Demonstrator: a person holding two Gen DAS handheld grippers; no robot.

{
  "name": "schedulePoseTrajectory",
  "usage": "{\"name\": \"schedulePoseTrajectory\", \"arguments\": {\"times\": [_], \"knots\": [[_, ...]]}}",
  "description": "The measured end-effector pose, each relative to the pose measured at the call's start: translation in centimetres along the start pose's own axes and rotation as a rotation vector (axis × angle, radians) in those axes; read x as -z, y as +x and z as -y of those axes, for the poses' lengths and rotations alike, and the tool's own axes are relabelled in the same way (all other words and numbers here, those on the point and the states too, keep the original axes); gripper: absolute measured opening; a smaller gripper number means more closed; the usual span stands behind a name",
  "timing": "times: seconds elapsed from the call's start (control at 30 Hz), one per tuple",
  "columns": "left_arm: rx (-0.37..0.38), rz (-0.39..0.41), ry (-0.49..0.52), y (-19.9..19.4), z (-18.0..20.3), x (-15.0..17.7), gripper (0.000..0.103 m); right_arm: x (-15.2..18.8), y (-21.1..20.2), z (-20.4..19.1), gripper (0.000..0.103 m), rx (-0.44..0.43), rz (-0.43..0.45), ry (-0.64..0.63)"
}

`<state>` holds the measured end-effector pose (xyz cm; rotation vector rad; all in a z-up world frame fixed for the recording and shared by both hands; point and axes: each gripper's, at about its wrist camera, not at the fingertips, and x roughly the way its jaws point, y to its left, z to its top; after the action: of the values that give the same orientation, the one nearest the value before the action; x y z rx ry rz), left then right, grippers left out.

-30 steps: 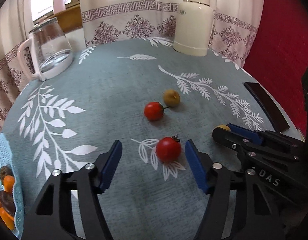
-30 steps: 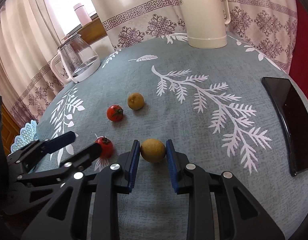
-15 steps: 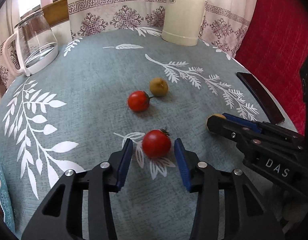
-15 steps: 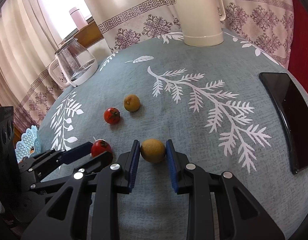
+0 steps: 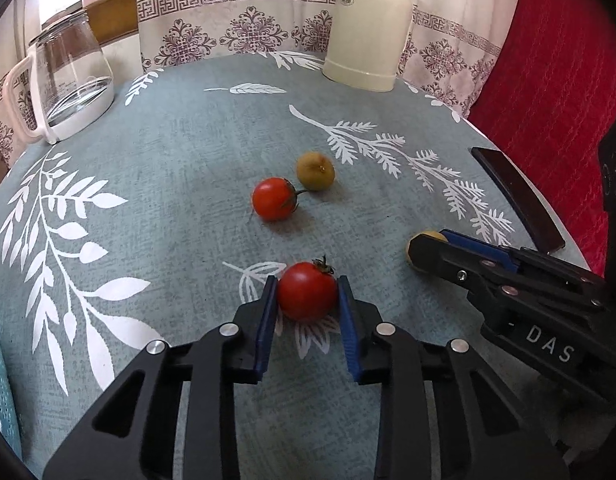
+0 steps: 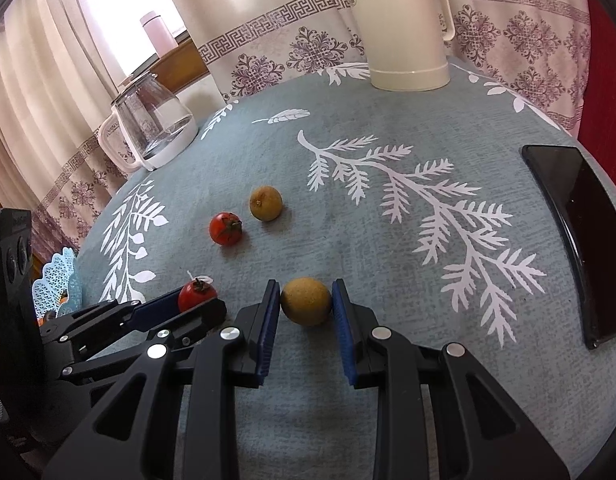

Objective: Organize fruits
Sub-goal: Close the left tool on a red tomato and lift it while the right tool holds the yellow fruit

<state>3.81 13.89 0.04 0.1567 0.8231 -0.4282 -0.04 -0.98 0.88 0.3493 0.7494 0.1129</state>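
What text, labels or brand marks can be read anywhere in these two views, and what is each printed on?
"DAS": white letters on the black body of the right gripper, seen in the left wrist view.
A small dark mark near the top of the cream thermos: too small and blurred to read.
Faint printing on the glass kettle: not legible.
No text shows on the black phone or the tablecloth.

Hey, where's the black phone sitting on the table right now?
The black phone lies flat at the table's right edge in the right wrist view, beside the white branch print, with the red backdrop just behind it and to the right of the right gripper.
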Motion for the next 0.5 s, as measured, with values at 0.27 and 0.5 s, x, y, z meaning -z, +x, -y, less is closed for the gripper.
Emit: {"name": "schedulePoseTrajectory", "arguments": {"times": [0.27,0.5], "knots": [[-0.063,0.05,-0.011,-2.3,-0.3,-0.2,0.03,0.0,-0.4,0.0,0.027,-0.019,0.016,-0.001],[-0.11,0.091,-0.049,-4.7,-1.5,-0.1,0.03,0.0,-0.6,-0.2,0.027,-0.036,0.028,-0.006]]}}
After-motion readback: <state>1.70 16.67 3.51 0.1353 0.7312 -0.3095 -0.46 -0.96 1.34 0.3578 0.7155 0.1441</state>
